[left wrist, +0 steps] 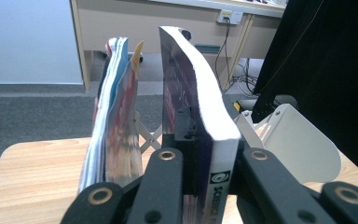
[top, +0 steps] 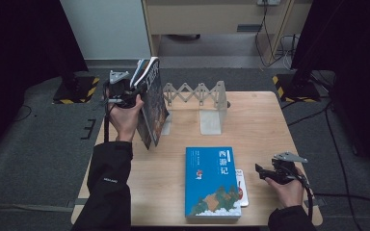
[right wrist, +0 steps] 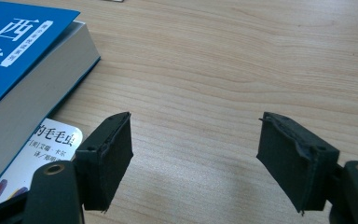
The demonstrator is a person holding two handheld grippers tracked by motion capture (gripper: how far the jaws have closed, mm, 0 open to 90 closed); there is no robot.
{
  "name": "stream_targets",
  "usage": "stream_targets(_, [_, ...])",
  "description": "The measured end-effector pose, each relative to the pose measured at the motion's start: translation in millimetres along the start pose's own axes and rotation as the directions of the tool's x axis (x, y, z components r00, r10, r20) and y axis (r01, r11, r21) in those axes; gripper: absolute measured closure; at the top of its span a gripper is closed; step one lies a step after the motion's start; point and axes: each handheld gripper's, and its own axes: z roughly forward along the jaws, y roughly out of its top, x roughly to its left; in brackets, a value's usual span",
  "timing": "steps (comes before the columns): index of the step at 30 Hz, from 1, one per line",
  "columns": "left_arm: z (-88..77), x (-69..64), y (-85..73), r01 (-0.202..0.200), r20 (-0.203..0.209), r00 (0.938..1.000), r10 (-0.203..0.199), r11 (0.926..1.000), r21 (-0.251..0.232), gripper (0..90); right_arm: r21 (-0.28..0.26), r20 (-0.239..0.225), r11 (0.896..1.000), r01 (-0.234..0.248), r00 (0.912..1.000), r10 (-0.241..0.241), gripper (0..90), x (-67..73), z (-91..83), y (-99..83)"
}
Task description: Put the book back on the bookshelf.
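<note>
My left gripper (top: pixel 134 91) is raised over the table's back left, shut on a thick book (top: pixel 153 103) that it holds upright. In the left gripper view, the jaws of the left gripper (left wrist: pixel 213 156) clamp this thick book (left wrist: pixel 200 107) near its spine, and its white page edges curve upward. A thinner colourful book (left wrist: pixel 114 121) stands just to its left. A blue book (top: pixel 212 180) lies flat at the table's front middle on a white book (top: pixel 241 187). My right gripper (top: pixel 261 170) rests open right of them, and the right gripper (right wrist: pixel 193 158) holds nothing, with the blue book (right wrist: pixel 23 56) to its left.
An expanding metal book rack (top: pixel 197 92) with a white end plate (top: pixel 212 118) stands at the back middle of the wooden table (top: pixel 260 125); the end plate (left wrist: pixel 298 144) is right of the held book. Bare wood lies around the right gripper.
</note>
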Motion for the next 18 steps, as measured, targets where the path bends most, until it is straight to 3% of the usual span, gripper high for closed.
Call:
stream_targets(8, [12.8,-3.1,-9.1,-0.015,-0.03,0.9994,0.016,0.9998,0.012,81.9,0.002,-0.004,1.0,-0.006,1.0,0.006,26.0,0.4,0.0,0.2])
stream_targets(18, [16.5,-4.9,-19.1,-0.067,-0.061,0.9958,0.069,0.9974,0.025,81.9,0.002,-0.007,1.0,0.001,1.0,-0.001,26.1,0.9,0.4,0.3])
